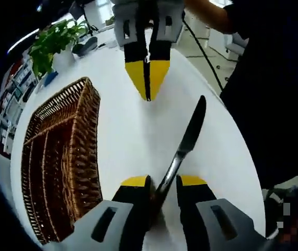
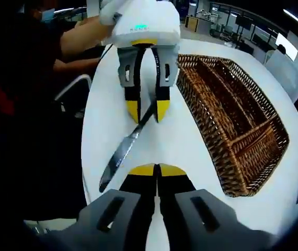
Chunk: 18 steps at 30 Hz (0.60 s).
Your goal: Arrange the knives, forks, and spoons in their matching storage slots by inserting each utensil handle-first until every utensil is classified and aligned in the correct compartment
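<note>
Left tool [image 1: 162, 184] is clamped on the knife [image 1: 186, 144] at the handle, blade pointing forward and away from the jaws, so the handle end is buried in the grip; in the right gripper view the same knife [image 2: 122, 151] is seen hanging from the left tool [image 2: 148, 111] above the desk [image 2: 191, 151], blade tip angled down toward the desk edge. Held this way, the handle cannot be led into a slot first, so a regrip or handover is judged likely before insertion. Right tool [image 2: 158, 169] is seen with its 2 jaws pressed together and nothing between them, parked just short of the blade; in the left gripper view it [image 1: 148, 78] faces the knife tip from beyond, jaws likewise together, presumably staged to take the blade end once opened. The wicker basket [image 1: 60, 167] is set on the desk [image 1: 128, 120] beside the tools, long compartments running its length with a short cross compartment at 1 end [image 2: 232, 125], apparently so utensils can be slid in lengthwise; no utensils can be made out in it. Farther off, a potted plant [image 1: 55, 44] is kept near the desk's far rim, clear of the working area. A person's dark sleeve [image 1: 274, 94] is visible at the desk side.
</note>
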Motion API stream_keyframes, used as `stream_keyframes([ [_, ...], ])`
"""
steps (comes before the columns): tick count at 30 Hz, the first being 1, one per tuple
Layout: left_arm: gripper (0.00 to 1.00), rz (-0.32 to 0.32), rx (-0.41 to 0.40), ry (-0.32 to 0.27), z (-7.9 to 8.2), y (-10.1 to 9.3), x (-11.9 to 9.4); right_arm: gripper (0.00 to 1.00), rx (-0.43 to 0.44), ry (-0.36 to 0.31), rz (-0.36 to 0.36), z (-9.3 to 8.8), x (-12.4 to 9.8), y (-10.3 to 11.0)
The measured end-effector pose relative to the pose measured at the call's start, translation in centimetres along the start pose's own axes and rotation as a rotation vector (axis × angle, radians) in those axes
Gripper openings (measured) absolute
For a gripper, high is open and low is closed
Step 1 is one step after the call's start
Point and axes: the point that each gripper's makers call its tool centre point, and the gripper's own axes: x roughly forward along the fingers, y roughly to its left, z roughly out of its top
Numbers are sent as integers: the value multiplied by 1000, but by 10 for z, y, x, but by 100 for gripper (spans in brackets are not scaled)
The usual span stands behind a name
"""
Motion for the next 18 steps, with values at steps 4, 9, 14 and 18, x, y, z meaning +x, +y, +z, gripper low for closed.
stream_keyframes([
  [4,21,-35,-57,-23,7,-3,7,0,36,-28,61,1,9,21],
  [9,22,-38,-35,-5,7,-5,5,0,39,-20,54,4,2,19],
  [14,19,-45,-49,-12,7,-7,4,0,49,-16,63,4,5,20],
  [18,14,-65,-55,-18,7,-11,3,0,61,-22,67,4,7,21],
])
